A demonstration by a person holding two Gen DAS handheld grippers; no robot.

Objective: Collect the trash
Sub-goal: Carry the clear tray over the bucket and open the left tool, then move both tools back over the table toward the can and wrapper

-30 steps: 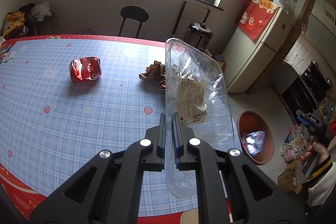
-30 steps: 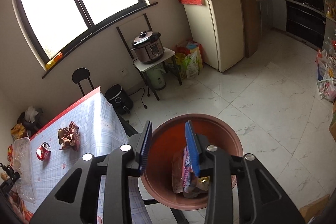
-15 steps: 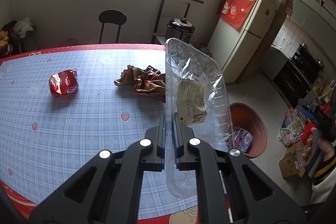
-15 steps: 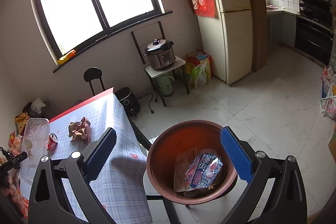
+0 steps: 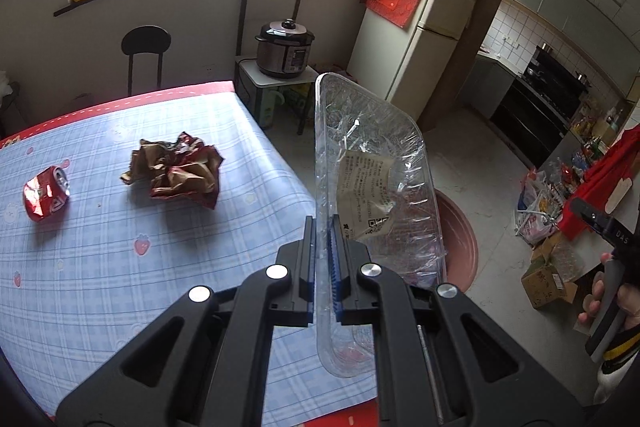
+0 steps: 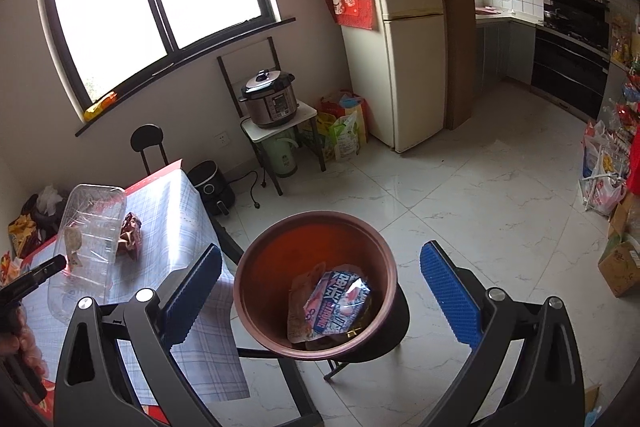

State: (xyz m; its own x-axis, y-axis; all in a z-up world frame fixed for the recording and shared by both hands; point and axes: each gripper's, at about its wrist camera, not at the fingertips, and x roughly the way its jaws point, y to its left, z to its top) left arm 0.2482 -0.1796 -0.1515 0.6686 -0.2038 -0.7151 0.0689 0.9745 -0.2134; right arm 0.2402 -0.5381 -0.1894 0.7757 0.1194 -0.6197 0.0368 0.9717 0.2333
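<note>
My left gripper (image 5: 323, 227) is shut on the rim of a clear plastic tray (image 5: 372, 163) with a paper label, held upright at the table's right edge. The tray also shows in the right wrist view (image 6: 90, 227). A crushed red can (image 5: 46, 193) and a crumpled brown-red wrapper (image 5: 178, 175) lie on the blue checked tablecloth (image 5: 120, 267). My right gripper (image 6: 320, 291) is open and empty above the brown trash basin (image 6: 256, 279), which holds a blue-pink snack bag (image 6: 338, 301). The basin shows behind the tray in the left wrist view (image 5: 460, 239).
The basin rests on a black stool (image 6: 394, 327) beside the table. A rice cooker (image 6: 268, 99) on a small stand, a fridge (image 6: 404, 39), a black chair (image 5: 144, 55) and bags and boxes (image 6: 612, 203) stand on the floor around.
My left gripper has swung right with the tray toward the table's edge and the basin. My right gripper has opened wide and the snack bag has dropped into the basin.
</note>
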